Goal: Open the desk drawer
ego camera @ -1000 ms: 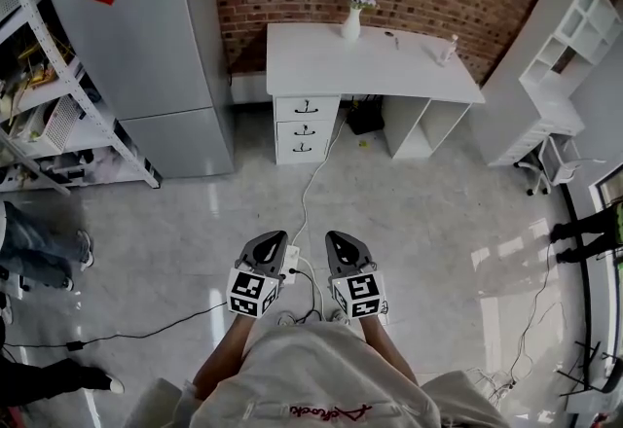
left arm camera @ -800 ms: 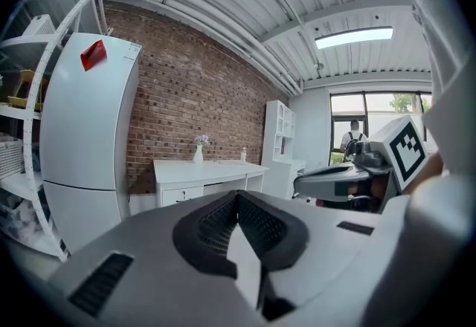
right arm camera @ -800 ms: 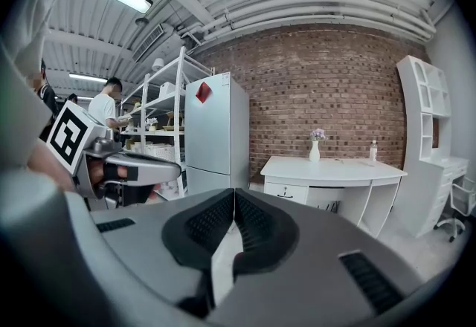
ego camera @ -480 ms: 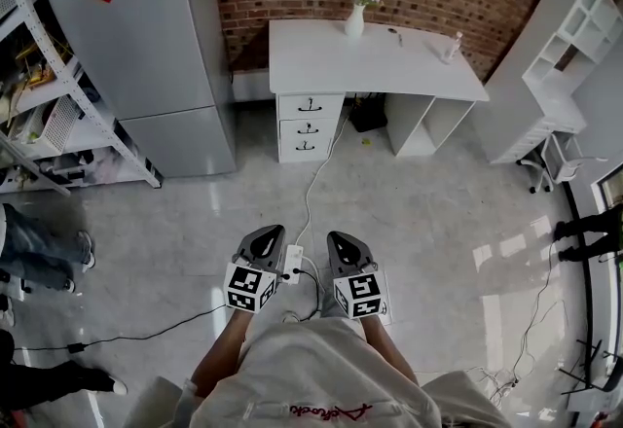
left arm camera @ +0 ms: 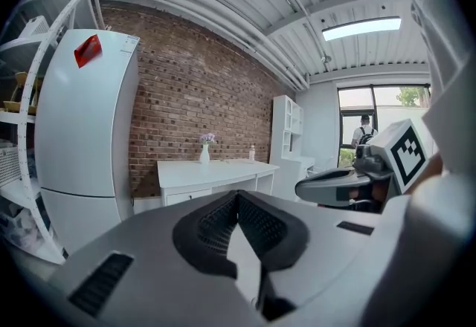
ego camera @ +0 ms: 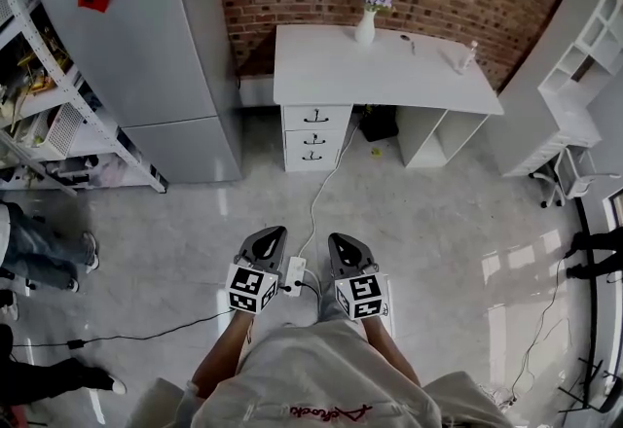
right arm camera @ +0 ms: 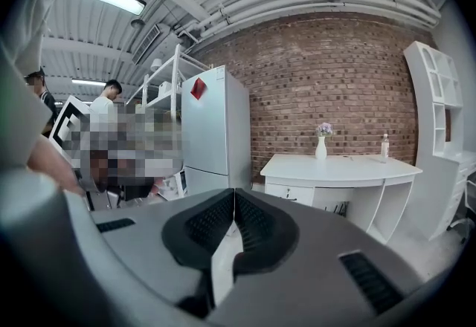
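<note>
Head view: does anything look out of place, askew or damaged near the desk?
Only a white cable trailing over the open floor from the desk to a power strip in the walking path, a possible trip risk. Drawers shut, vase upright.

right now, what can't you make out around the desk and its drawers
Inside the drawers: head view, their closed fronts hide it.
The small thin item on the desk: head view, too small to name.
The dark object under the desk: head view, partly cut off by the desktop and in shadow.
</note>
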Tool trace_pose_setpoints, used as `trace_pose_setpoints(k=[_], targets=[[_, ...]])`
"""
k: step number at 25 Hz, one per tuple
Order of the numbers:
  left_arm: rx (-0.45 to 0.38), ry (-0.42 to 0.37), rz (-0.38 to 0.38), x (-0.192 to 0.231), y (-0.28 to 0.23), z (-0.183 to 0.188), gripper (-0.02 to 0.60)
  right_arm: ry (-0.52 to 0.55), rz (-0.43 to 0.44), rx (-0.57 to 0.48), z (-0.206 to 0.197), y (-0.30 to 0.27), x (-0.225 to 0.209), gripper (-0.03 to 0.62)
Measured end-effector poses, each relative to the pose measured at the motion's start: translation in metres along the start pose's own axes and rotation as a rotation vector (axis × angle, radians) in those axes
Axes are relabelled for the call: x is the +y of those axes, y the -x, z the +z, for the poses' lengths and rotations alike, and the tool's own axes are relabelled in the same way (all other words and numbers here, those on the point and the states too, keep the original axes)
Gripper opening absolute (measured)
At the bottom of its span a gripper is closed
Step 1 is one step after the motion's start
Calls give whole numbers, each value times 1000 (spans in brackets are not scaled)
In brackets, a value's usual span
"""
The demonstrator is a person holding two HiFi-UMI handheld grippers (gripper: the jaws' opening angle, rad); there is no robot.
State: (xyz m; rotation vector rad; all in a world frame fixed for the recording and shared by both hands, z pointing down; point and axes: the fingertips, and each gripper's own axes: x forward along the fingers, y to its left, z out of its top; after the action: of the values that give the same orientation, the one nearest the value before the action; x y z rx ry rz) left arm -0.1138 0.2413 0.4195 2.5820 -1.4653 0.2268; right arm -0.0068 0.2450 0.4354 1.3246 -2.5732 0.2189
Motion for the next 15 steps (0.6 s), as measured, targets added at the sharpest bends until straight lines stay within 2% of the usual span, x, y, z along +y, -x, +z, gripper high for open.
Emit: trace_pose_setpoints(k=[15], targets=[[25, 27, 80, 30, -126, 39, 11, -13, 69, 22, 28, -79, -118, 18]])
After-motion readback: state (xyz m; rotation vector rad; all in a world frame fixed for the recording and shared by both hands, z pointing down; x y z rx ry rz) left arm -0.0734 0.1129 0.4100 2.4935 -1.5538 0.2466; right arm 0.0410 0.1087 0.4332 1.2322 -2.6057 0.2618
